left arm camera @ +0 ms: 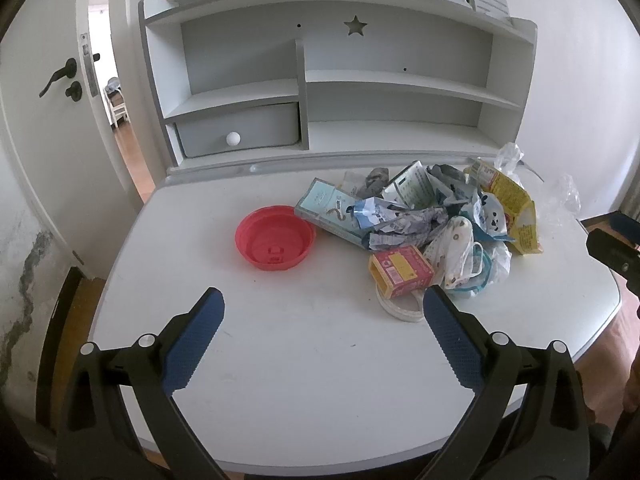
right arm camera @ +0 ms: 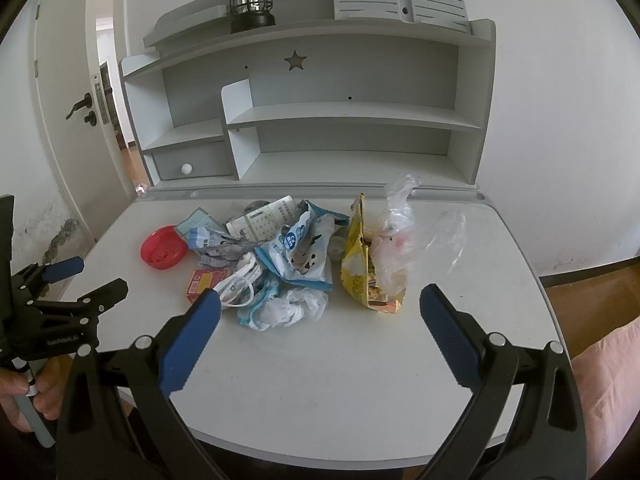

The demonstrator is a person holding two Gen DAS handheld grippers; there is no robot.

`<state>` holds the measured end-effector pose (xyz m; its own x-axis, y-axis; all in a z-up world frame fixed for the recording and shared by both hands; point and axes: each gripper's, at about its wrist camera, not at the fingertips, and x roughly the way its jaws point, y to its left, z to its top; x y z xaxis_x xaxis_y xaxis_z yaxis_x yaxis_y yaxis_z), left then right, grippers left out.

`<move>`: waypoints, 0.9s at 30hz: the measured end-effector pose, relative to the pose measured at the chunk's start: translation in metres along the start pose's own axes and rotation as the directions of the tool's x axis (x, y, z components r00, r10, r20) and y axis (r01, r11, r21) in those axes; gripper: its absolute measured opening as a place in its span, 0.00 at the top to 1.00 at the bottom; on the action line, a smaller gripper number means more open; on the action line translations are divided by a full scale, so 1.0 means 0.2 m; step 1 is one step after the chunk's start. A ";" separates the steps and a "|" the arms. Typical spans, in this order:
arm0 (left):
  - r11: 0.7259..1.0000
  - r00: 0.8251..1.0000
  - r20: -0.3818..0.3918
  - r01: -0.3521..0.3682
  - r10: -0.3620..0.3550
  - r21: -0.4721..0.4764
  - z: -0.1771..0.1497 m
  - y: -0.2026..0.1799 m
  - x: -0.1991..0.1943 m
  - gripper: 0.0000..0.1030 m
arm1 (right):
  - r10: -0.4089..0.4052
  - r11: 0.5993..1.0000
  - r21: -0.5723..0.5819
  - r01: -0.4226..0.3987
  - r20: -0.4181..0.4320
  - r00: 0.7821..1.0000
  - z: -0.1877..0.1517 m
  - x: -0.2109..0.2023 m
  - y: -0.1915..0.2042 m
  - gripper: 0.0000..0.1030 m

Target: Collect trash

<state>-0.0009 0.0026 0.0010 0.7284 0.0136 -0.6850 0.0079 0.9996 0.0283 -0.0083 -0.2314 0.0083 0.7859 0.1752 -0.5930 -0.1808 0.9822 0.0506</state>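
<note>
left wrist: left gripper [left arm camera: 322, 304] jaws wide, empty, above the white bench [left arm camera: 280, 360]; round red plastic lid [left arm camera: 275, 237] beside the crumpled wrapper pile [left arm camera: 420, 220]. best to take the lid by its rim.
right wrist: right gripper [right arm camera: 320, 304] jaws wide, empty; best to pinch the yellow foil snack bag [right arm camera: 360, 264] mid-body.

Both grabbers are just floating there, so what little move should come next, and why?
Probably ease the right gripper forward and down toward the crumpled white plastic bag. It lies nearest on the white desk, at the front edge of the trash pile, and both grippers are open and holding nothing, the left gripper included.
</note>
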 end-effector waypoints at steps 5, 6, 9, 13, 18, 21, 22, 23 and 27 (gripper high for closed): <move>1.000 1.000 -0.001 -0.002 0.002 0.000 0.00 0.00 0.01 0.06 | 0.002 1.000 -0.001 -0.002 -0.001 1.000 0.00 0.00 0.00 0.07; 1.000 1.000 -0.001 -0.003 0.003 0.000 0.00 0.00 0.01 0.06 | 0.001 1.000 -0.001 -0.001 -0.001 1.000 0.00 0.00 0.00 0.07; 1.000 1.000 -0.002 -0.003 0.003 -0.005 -0.01 0.00 0.02 0.06 | 0.004 1.000 -0.004 -0.004 -0.002 1.000 0.00 0.00 0.01 0.07; 1.000 1.000 -0.004 -0.004 0.004 -0.009 -0.01 0.01 0.02 0.06 | 0.005 1.000 -0.005 -0.005 -0.002 1.000 0.00 0.00 0.01 0.07; 1.000 1.000 -0.005 -0.003 0.003 -0.008 -0.01 0.01 0.03 0.06 | 0.008 1.000 -0.008 -0.008 -0.003 1.000 0.00 0.00 0.01 0.07; 1.000 1.000 -0.007 -0.003 0.003 -0.009 -0.01 0.01 0.03 0.06 | 0.010 1.000 -0.008 -0.010 -0.005 1.000 0.00 -0.01 0.01 0.07; 1.000 1.000 -0.007 -0.004 0.004 -0.010 -0.01 0.01 0.03 0.06 | 0.010 1.000 -0.009 -0.011 -0.006 1.000 0.00 -0.01 0.01 0.07; 1.000 1.000 -0.006 -0.004 0.004 -0.010 -0.01 0.01 0.03 0.06 | 0.011 1.000 -0.009 -0.011 -0.005 1.000 0.00 -0.01 0.01 0.07; 1.000 1.000 -0.008 -0.004 0.004 -0.008 -0.02 0.01 0.03 0.06 | 0.012 1.000 -0.008 -0.012 -0.005 1.000 0.00 0.00 0.01 0.07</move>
<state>0.0017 0.0052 -0.0060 0.7232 0.0177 -0.6904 -0.0007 0.9997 0.0249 -0.0094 -0.2289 0.0090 0.7808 0.1863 -0.5964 -0.1947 0.9795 0.0512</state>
